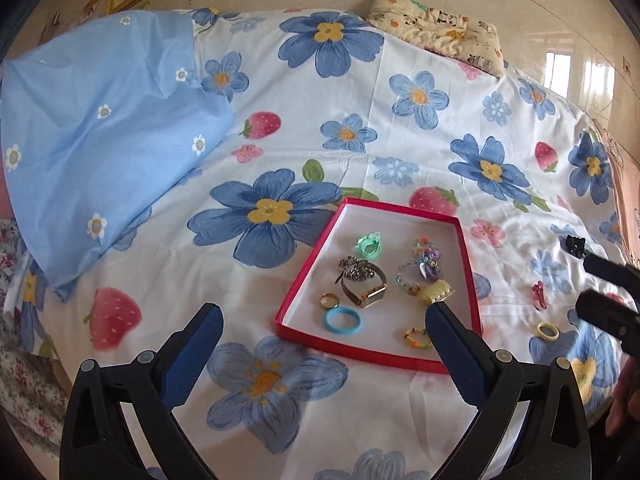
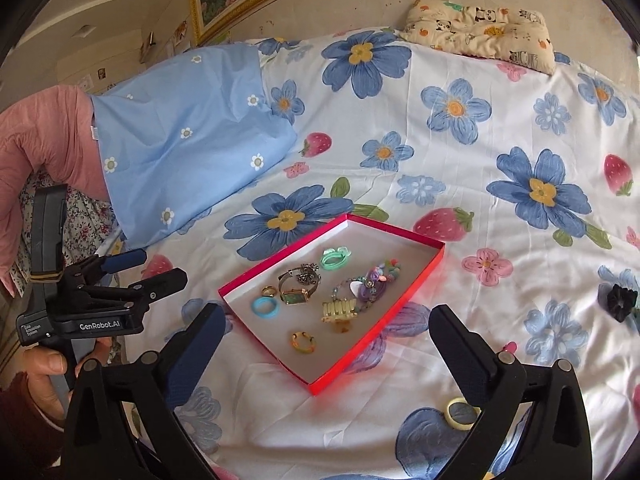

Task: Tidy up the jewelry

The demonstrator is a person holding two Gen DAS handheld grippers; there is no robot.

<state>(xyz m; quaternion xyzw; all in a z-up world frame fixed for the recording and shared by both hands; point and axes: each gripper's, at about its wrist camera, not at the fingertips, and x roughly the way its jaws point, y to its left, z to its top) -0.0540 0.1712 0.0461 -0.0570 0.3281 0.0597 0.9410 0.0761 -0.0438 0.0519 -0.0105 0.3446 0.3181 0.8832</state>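
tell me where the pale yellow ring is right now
The pale yellow ring lies on the flowered bedsheet, outside the red tray to its right. In the right wrist view it sits near the bottom, beside the right-hand finger of the open right gripper.

Both grippers are hanging angled downward, left gripper (image 1: 324, 322) and right gripper (image 2: 326, 322) gaping wide with nothing between their jaws.

bed sheet (image 1: 360, 92): printed cloth, matt, creased
red box (image 1: 304, 280): card, matt white lining
watch (image 1: 362, 294): polished gold metal
blue ring (image 1: 344, 321): glossy plastic
claw pads (image 1: 192, 352): textured blue rubber
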